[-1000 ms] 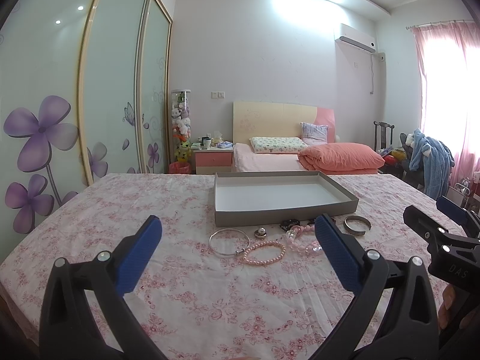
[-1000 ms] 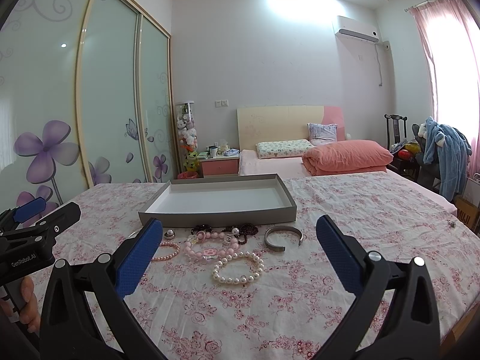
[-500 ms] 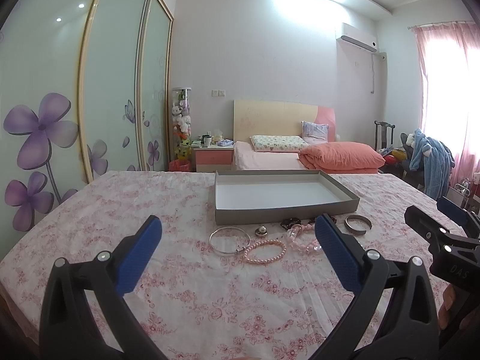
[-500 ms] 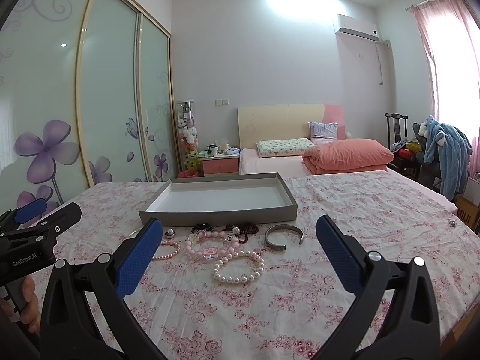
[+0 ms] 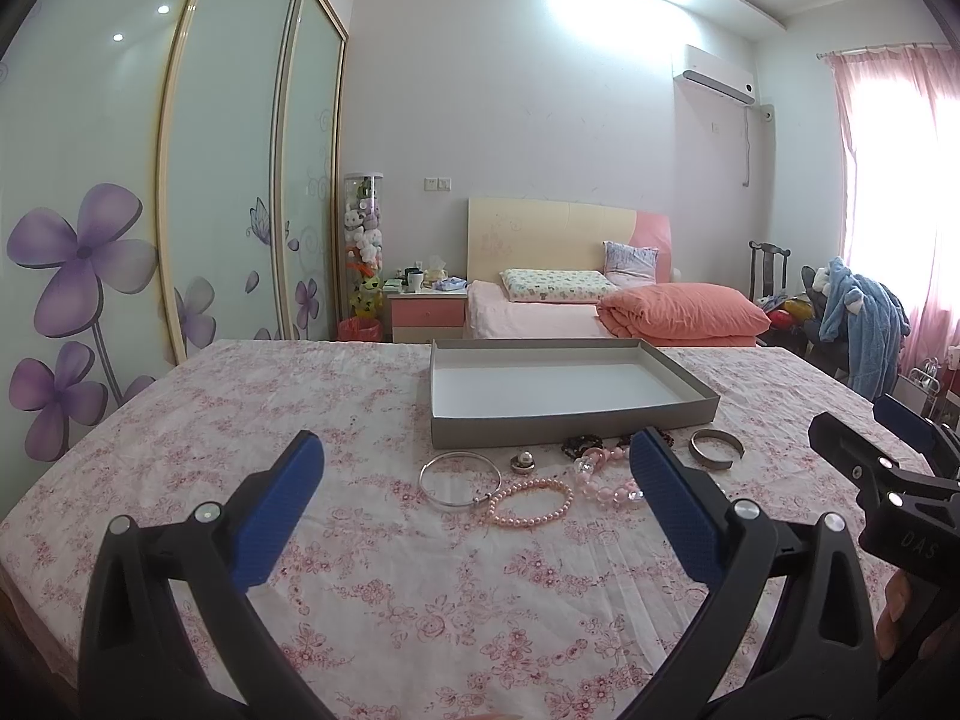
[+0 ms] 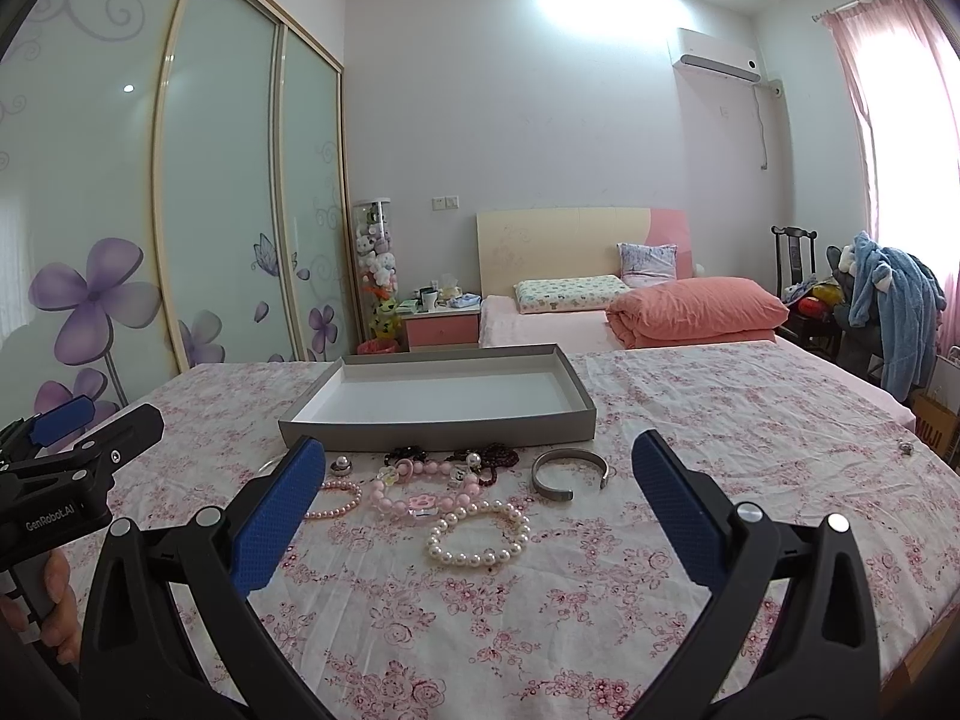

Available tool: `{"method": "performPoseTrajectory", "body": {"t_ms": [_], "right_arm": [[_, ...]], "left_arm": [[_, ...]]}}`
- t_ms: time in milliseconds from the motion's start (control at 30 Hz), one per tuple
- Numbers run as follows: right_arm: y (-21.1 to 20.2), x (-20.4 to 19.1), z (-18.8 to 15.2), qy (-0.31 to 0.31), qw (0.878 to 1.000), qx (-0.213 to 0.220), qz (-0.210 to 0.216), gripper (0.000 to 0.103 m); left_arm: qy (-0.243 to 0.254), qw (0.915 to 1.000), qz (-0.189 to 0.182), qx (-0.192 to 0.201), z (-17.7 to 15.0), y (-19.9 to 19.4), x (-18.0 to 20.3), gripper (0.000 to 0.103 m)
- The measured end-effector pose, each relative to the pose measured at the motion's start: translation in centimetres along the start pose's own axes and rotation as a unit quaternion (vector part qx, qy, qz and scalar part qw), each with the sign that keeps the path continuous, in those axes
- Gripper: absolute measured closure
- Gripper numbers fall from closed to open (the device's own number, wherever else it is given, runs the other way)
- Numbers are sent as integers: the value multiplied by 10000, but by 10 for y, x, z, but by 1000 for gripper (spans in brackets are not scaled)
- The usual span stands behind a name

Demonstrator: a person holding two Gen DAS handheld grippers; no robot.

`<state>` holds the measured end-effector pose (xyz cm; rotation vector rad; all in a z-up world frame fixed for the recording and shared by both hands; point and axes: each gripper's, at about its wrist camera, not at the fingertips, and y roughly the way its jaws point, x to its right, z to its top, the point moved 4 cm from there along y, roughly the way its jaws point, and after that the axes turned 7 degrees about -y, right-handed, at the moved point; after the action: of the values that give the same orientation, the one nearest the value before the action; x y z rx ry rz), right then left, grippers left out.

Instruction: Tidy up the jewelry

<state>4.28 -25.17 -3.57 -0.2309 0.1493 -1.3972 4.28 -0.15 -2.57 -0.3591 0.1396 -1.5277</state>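
A shallow grey box tray (image 5: 570,420) (image 6: 438,429) with a white inside stands empty on a floral tablecloth. In front of it lie a thin silver bangle (image 5: 459,478), a pearl ring (image 5: 522,462) (image 6: 340,467), a small pink pearl bracelet (image 5: 531,501) (image 6: 336,499), a chunky pink bead bracelet (image 5: 606,477) (image 6: 420,495), a white pearl bracelet (image 6: 478,534), dark bead strands (image 6: 486,459) and a silver cuff (image 5: 715,449) (image 6: 569,473). My left gripper (image 5: 474,498) and right gripper (image 6: 477,501) are both open and empty, held above the cloth short of the jewelry.
The floral-cloth table (image 5: 240,420) fills the foreground. Behind it are a bed with an orange quilt (image 5: 684,312), a pink nightstand (image 5: 427,315), sliding wardrobe doors (image 5: 120,210) at left and a chair with blue clothes (image 5: 858,318) at right.
Both grippers have drifted very slightly; the view has barely shifted. Nothing was picked up or moved.
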Motion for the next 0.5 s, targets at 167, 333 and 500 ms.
{"method": "performPoseTrajectory", "body": {"t_ms": [167, 333, 500], "right_arm": [[0, -1, 0, 3, 10000, -4, 0, 2], [0, -1, 0, 4, 10000, -6, 1, 2], [1, -2, 0, 6, 10000, -10, 2, 2]], "left_arm": [[-4, 10000, 0, -8, -1, 0, 0, 4], [-5, 10000, -1, -11, 0, 0, 0, 4], [-6, 10000, -4, -21, -3, 0, -1, 4]]}}
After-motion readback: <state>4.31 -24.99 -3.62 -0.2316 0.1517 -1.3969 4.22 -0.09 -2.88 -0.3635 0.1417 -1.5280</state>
